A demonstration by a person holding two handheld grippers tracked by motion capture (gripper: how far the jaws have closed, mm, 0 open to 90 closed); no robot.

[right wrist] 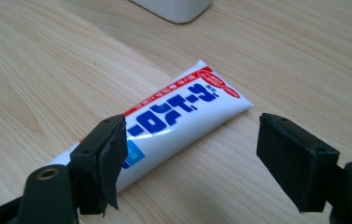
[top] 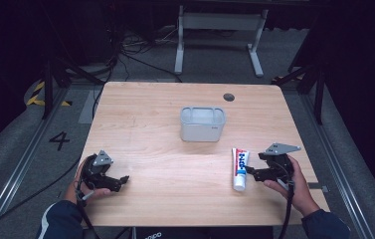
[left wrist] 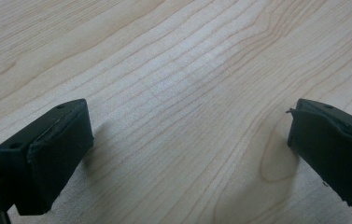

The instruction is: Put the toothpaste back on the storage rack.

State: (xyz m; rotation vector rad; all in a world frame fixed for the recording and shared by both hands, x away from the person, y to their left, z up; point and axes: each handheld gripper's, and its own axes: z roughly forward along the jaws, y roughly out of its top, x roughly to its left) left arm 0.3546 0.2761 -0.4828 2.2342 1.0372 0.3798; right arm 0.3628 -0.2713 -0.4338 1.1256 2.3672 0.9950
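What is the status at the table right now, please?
Right tool open beside the tube, not gripping. Left tool open over bare table. Tub stands apart behind; nothing blocking.

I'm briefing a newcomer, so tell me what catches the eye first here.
First, the white toothpaste tube with blue lettering lying flat near the pale wooden table's right front, just ahead of the open right gripper. Next, the translucent grey plastic tub standing mid-table. The open left gripper rests at the left front over bare wood.
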